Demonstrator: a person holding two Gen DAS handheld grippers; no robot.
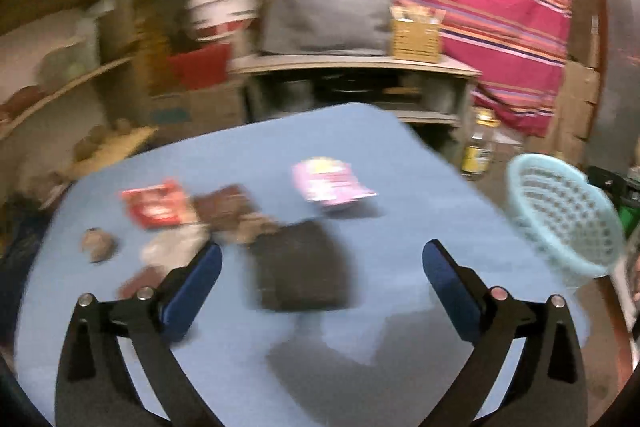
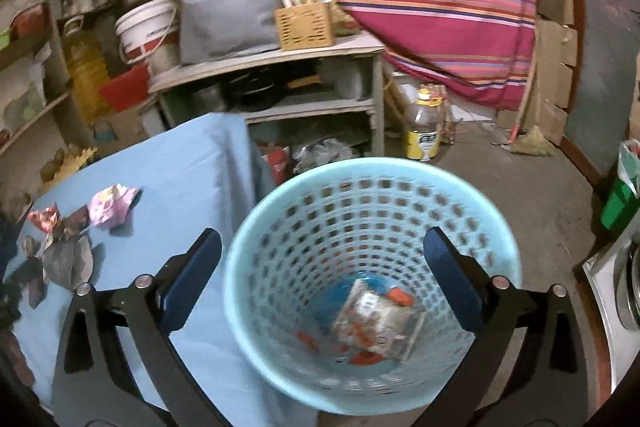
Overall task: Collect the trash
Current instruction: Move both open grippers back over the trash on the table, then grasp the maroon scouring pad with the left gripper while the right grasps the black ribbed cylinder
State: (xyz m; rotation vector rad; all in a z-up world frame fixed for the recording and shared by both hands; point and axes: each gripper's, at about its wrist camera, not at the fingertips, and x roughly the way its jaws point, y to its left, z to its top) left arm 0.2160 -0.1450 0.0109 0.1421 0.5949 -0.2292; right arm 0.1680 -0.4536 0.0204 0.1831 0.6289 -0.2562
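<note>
Right, both grippers are spread wide with nothing between the pads, so neither can drop anything just now; the risk lies in the next pick. The left gripper [image 1: 322,283] hangs above the blue table [image 1: 400,163], with a dark flat piece of trash [image 1: 300,267] lying just ahead between its jaws, and that one looks thin and flush against the cloth (awkward for two blunt pads), so the fingers could slide over it or pinch the tablecloth up with it. Further out sit a pink wrapper [image 1: 330,183], a red wrapper [image 1: 154,205], a small brown lump [image 1: 98,243] and a crumpled heap between them; reach for one in that cluster and a neighbour may get nudged toward the table edge and onto the floor. The left view is blurred, so the exact outlines are hard to call. Over on the other side, the right gripper [image 2: 322,275] is poised over the light blue basket [image 2: 372,267], which stands beside the table with a clear packet [image 2: 380,315] and orange scraps already at the bottom. That basket looks light and its rim sits right between the jaws, so a careless sweep could tip it and spill what is collected.
</note>
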